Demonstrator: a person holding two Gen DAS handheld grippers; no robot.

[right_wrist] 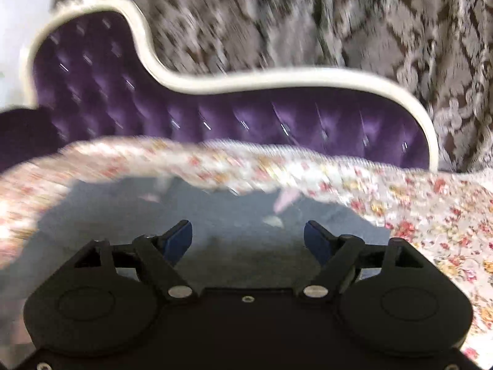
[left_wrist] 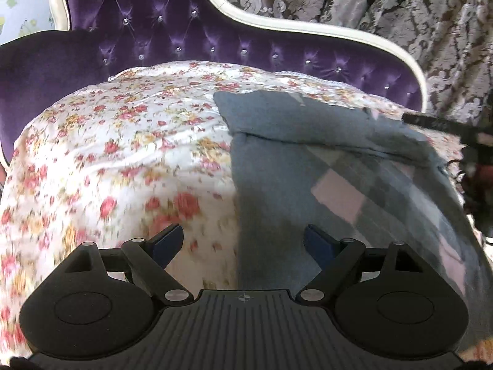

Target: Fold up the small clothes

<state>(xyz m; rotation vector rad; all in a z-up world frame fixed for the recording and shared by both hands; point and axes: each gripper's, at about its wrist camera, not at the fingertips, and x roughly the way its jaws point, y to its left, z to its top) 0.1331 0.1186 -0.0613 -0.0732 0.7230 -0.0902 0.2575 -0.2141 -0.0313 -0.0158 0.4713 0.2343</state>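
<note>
A grey-blue garment [left_wrist: 277, 185] with pale pink and grey checked patches lies flat on the flowered sheet [left_wrist: 123, 154]; its top part is folded over along a seam. My left gripper [left_wrist: 243, 234] is open just above the garment's left edge, with nothing between its blue pads. In the right wrist view the same garment [right_wrist: 215, 215] lies blurred below my right gripper [right_wrist: 246, 231], which is open and holds nothing. One black finger [left_wrist: 443, 125] of my right gripper shows at the garment's far right edge in the left wrist view.
The flowered sheet [right_wrist: 431, 215] covers a rounded cushion. Behind it stands a purple tufted backrest [left_wrist: 185, 30] with a cream frame [right_wrist: 246, 80]. A grey patterned curtain [left_wrist: 369, 6] hangs behind that. Bare sheet lies left of the garment.
</note>
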